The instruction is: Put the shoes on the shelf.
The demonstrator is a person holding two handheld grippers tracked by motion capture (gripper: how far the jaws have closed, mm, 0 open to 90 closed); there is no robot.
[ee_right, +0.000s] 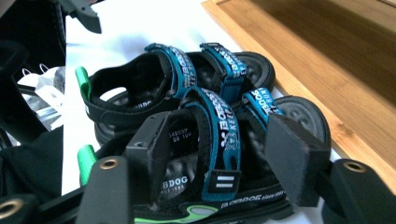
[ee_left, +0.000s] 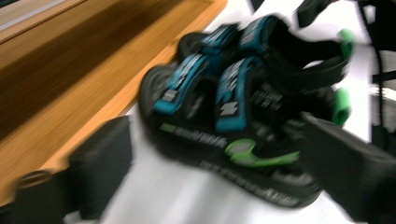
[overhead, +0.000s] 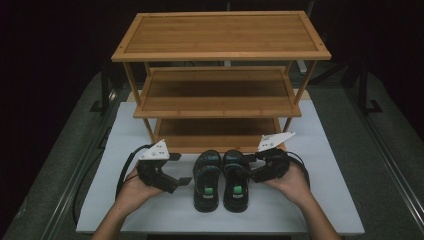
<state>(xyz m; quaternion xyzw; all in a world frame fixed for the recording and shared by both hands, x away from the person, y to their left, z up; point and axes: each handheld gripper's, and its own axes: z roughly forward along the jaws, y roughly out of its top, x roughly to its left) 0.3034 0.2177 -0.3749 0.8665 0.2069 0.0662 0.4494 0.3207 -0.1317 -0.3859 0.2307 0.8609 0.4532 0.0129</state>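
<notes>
Pair of sandals [overhead: 221, 179] side by side near the surface's [overhead: 150, 210] front edge, toes toward the shelf rack [overhead: 220, 90]; right tongs [overhead: 254, 164] part-open, straddling the right sandal's strap, grip uncertain; left tongs [overhead: 186, 169] open, empty, just left of pair.

The two sandals [ee_right: 196, 135] are black with teal-blue straps carrying white lettering, bright green heel tabs and a green swirl along the sole edge. The three-tier rack [overhead: 220, 55] is warm honey-brown wood. The tabletop [overhead: 125, 130] is white. The gripper [overhead: 182, 179] is black with a pale grey plate.
</notes>
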